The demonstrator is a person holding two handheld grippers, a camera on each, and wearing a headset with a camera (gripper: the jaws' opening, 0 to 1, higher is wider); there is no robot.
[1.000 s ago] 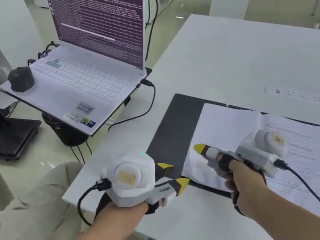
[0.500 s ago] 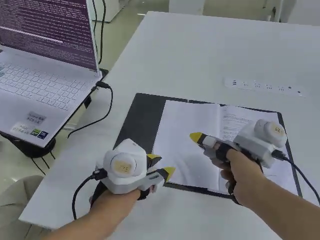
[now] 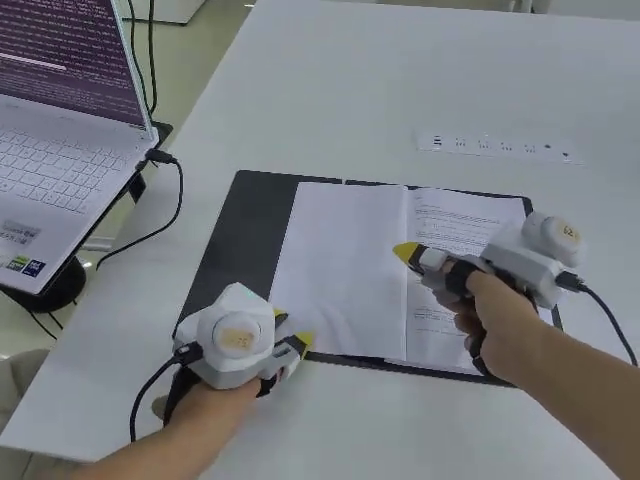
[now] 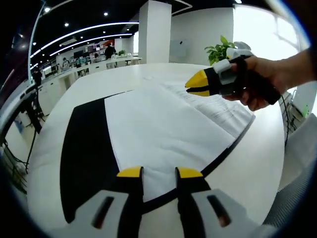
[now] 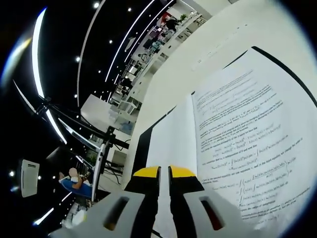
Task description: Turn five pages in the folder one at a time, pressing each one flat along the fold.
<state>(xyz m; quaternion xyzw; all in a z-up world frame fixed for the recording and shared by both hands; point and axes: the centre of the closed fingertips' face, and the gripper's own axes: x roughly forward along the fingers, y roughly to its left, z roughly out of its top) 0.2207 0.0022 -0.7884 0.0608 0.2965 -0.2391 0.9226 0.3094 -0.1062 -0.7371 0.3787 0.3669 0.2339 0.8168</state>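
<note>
The black folder (image 3: 240, 235) lies open on the white table. A blank white page (image 3: 340, 270) rests on its left half and a printed page (image 3: 465, 225) on its right half. My right gripper (image 3: 405, 253) is shut with nothing in it, its yellow tips at the fold between the two pages. In the right gripper view the tips (image 5: 164, 171) hang over the blank page (image 5: 171, 139) beside the printed page (image 5: 242, 134). My left gripper (image 3: 298, 343) is open at the folder's near edge; its jaws (image 4: 159, 173) straddle the blank page's (image 4: 158, 129) lower edge. The right gripper (image 4: 200, 83) hovers above.
An open laptop (image 3: 50, 150) sits at the far left, with a black cable (image 3: 165, 205) running towards the folder. A white power strip (image 3: 500, 148) lies beyond the folder. The table's near edge runs just below my left hand.
My right gripper has travelled across the blank page from its left edge to the fold. The blank page lies flatter. The left gripper stays at the near edge; the head camera has swung.
</note>
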